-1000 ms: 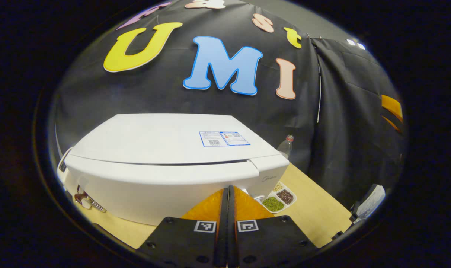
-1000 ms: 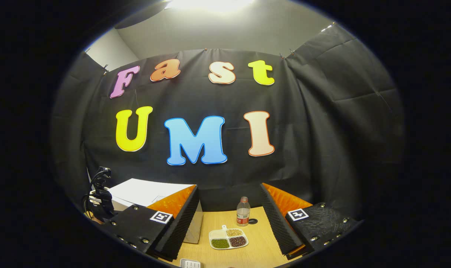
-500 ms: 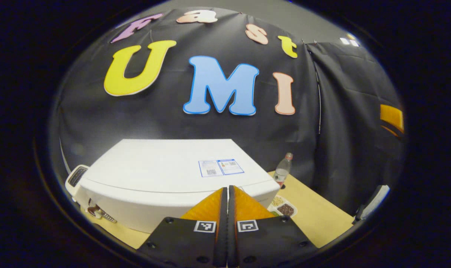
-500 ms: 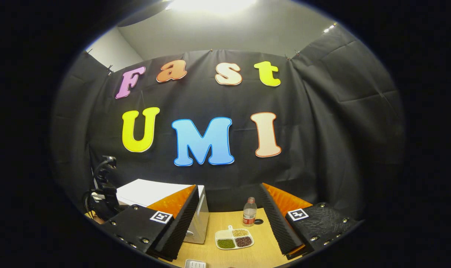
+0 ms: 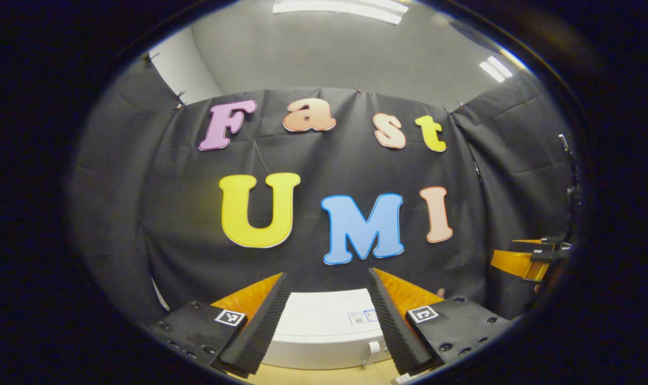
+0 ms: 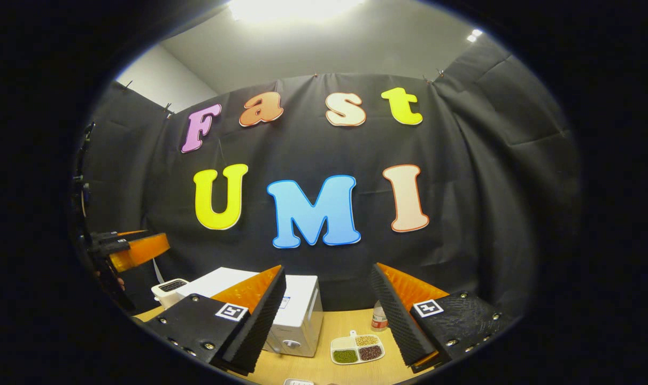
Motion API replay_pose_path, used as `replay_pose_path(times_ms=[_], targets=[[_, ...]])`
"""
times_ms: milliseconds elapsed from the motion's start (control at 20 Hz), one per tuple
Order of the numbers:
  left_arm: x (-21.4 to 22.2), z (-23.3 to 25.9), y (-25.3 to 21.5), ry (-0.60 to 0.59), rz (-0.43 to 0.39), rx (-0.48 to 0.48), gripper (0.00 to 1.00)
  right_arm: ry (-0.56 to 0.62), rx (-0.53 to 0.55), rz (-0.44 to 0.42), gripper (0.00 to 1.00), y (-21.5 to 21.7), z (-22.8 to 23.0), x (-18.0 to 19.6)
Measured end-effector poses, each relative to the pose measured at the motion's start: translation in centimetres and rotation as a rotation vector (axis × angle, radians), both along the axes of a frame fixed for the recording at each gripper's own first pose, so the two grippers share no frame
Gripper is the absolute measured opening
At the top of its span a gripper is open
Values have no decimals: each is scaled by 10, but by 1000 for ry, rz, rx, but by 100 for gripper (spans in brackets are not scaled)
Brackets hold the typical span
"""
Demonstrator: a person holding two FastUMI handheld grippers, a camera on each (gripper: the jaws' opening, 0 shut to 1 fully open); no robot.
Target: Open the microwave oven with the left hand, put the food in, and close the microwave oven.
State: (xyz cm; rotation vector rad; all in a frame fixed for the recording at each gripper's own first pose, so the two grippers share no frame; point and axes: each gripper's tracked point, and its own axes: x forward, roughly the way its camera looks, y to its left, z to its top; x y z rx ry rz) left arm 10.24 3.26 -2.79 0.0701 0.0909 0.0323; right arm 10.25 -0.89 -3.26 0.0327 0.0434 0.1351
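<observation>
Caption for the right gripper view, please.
Open right gripper above the table, framing the closed white microwave and the food tray.

The microwave oven (image 6: 297, 315) is plain white all over, with a small blue-and-white sticker (image 5: 362, 317) on its top. It sits on a light tan wood-look table (image 6: 318, 369). Just right of the microwave there's a white divided tray (image 6: 357, 348) holding green, beige and dark reddish-brown stuff, one colour per section. Behind the tray is a clear bottle (image 6: 378, 316) with a red-and-white label. Both the left gripper (image 5: 328, 315) and right gripper (image 6: 328, 315) have black ribbed pads, orange backs and black-and-white square markers.
</observation>
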Motion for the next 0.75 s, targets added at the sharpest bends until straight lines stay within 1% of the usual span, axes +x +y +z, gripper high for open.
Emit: replay_pose_path(times_ms=[150, 200, 250, 300, 350, 450, 550, 600, 650, 700, 750], targets=[[-19, 11, 9, 12, -12, -42, 98, -4, 0, -34, 96, 8, 12, -11], [-25, 13, 13, 20, -17, -45, 94, -8, -2, -45, 96, 11, 19, -17], [-31, 18, 19, 17, -23, -42, 95, -20, -8, -52, 96, 15, 27, -23], [-36, 24, 23, 6, -29, -36, 98, -38, -17, -58, 96, 20, 34, -30], [-41, 31, 28, -5, -34, -31, 94, -50, -26, -61, 96, 24, 41, -36], [-51, 40, 31, -20, -62, -24, 95, -55, -28, -62, 96, 39, 47, -48], [-58, 45, 39, -24, -77, -16, 92, -53, -23, -58, 96, 52, 51, -62], [-61, 44, 44, -19, -83, -20, 95, -49, -23, -57, 96, 58, 51, -68], [-65, 45, 46, -22, -99, -38, 92, -45, -25, -54, 96, 65, 52, -73], [-68, 46, 48, -24, -110, -61, 94, -42, -33, -57, 96, 70, 52, -79], [-72, 46, 50, -25, -119, -75, 94, -33, -37, -60, 96, 74, 51, -84]])
